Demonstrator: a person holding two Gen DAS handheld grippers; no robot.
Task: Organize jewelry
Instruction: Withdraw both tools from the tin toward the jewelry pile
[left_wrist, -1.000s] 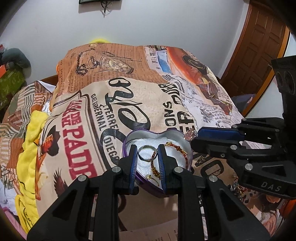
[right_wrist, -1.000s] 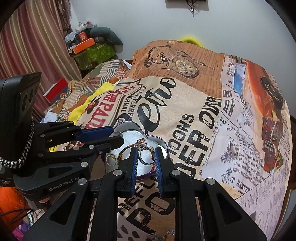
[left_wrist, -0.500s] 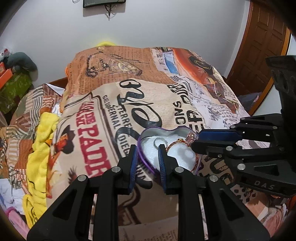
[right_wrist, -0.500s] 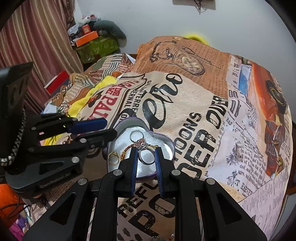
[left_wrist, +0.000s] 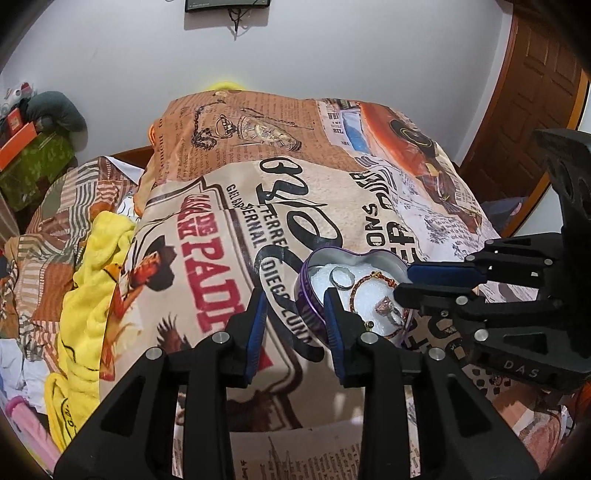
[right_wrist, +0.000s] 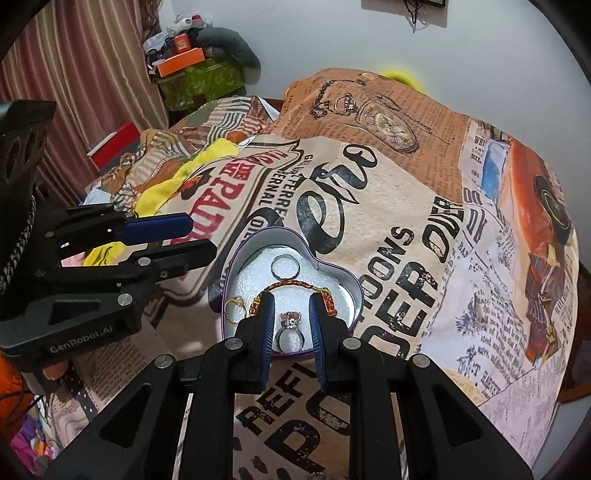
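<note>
A purple heart-shaped tin (right_wrist: 345, 275) (left_wrist: 306, 295) with a white lining sits on the printed blanket. Inside lie a plain silver ring (right_wrist: 284, 266) (left_wrist: 340, 277), a red-gold bracelet (right_wrist: 291, 284) (left_wrist: 365, 280), a small gold ring (right_wrist: 234, 308) and a silver ring with a pink stone (right_wrist: 290, 325) (left_wrist: 388, 310). My right gripper (right_wrist: 291, 315) is open just above the tin, with the pink-stone ring lying loose between its fingers. My left gripper (left_wrist: 295, 314) is open and empty, at the tin's left edge.
The printed newspaper-style blanket (right_wrist: 388, 221) covers the bed. A yellow cloth (left_wrist: 88, 280) lies at the left. A green box with an orange box on top (right_wrist: 199, 74) stands by the wall and curtain. A wooden door (left_wrist: 535, 92) is at the right.
My left gripper let go of the plain silver ring into the tin and drew back left. My right gripper opened and dropped the pink-stone ring into the tin.
</note>
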